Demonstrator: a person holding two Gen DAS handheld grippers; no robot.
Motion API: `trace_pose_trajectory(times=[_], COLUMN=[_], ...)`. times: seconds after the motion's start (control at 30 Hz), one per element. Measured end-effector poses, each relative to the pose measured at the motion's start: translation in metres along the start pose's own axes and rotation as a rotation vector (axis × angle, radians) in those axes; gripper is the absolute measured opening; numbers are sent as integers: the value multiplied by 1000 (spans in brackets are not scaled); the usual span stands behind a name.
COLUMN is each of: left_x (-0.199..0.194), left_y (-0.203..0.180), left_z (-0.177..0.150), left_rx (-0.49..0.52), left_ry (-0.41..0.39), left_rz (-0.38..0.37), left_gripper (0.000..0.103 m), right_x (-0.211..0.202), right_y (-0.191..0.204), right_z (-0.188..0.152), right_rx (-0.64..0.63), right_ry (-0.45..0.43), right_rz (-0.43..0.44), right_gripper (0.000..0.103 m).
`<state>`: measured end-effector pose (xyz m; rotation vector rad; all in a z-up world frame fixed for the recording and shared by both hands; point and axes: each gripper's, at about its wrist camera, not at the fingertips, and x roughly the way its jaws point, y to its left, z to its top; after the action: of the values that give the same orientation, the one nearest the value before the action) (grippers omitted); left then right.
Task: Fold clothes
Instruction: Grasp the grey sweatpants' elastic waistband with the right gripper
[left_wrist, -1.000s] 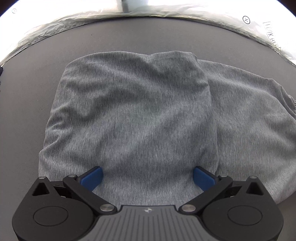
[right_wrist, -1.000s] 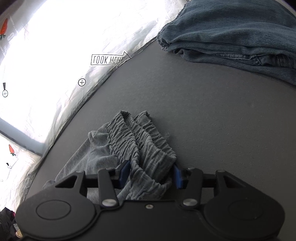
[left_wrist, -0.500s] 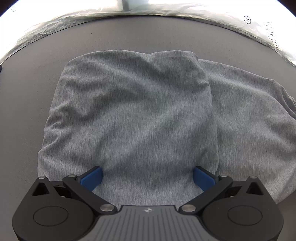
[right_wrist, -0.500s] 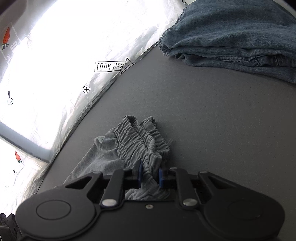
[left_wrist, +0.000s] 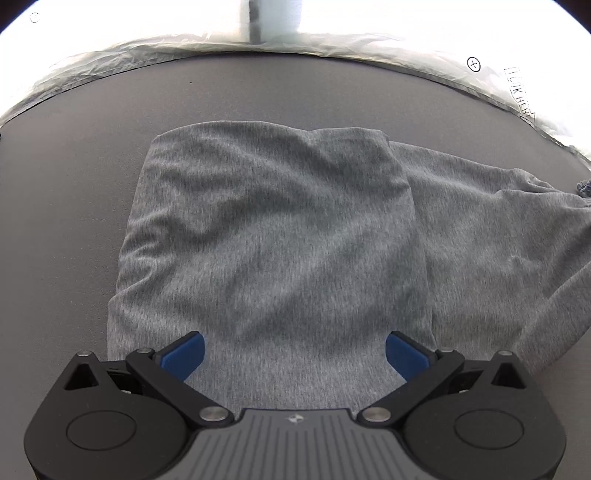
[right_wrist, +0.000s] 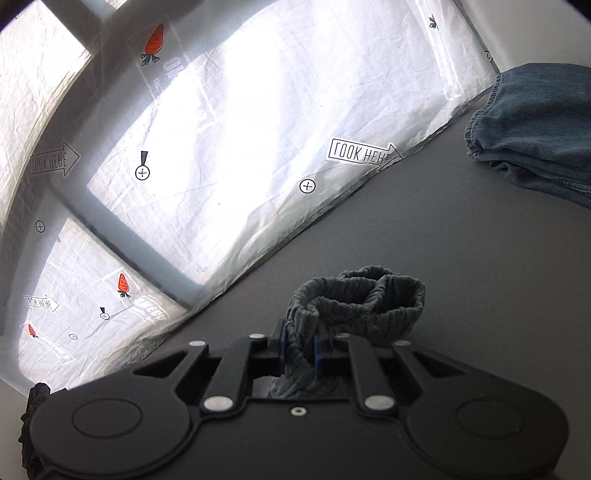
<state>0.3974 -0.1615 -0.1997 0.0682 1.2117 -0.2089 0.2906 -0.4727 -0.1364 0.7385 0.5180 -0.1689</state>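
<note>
A: The right claw (right_wrist: 298, 345) has just been closing, and its blue pads now pinch the gathered waistband (right_wrist: 364, 299) of the grey garment (left_wrist: 273, 251), holding that bunch clear of the dark tabletop (right_wrist: 461, 258).

B: And the left claw (left_wrist: 294, 354)?

A: Jaws wide apart, gripping nothing, pointing steeply down over the doubled-over part of the garment, which lies flat on the tabletop.

B: How should the fold go?

A: I'd carry the waistband end over in one smooth arc, keeping it taut so the layers don't bunch, and use the left claw to pin the flat part.

B: Anything nearby?

A: Folded denim (right_wrist: 535, 129) sits well apart, near the tabletop's far edge.
</note>
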Motion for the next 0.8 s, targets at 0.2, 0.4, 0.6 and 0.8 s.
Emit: trace_pose_trajectory(times=[0.2, 0.4, 0.6, 0.8], left_x=[-16, -24, -24, -12], left_y=[44, 81, 116, 137], left_z=[1, -11, -16, -18], left_rx=[-35, -22, -44, -85], left_ry=[11, 21, 29, 45], left_rz=[42, 47, 37, 10], left_gripper=[103, 103, 103, 103], right_x=[7, 18, 30, 45], right_y=[56, 101, 139, 152], right_z=[-35, -69, -101, -123], right_rx=[-56, -108, -174, -221], right_ry=[43, 90, 135, 216], right_rz=[55, 91, 96, 72], right_gripper=[14, 14, 14, 14])
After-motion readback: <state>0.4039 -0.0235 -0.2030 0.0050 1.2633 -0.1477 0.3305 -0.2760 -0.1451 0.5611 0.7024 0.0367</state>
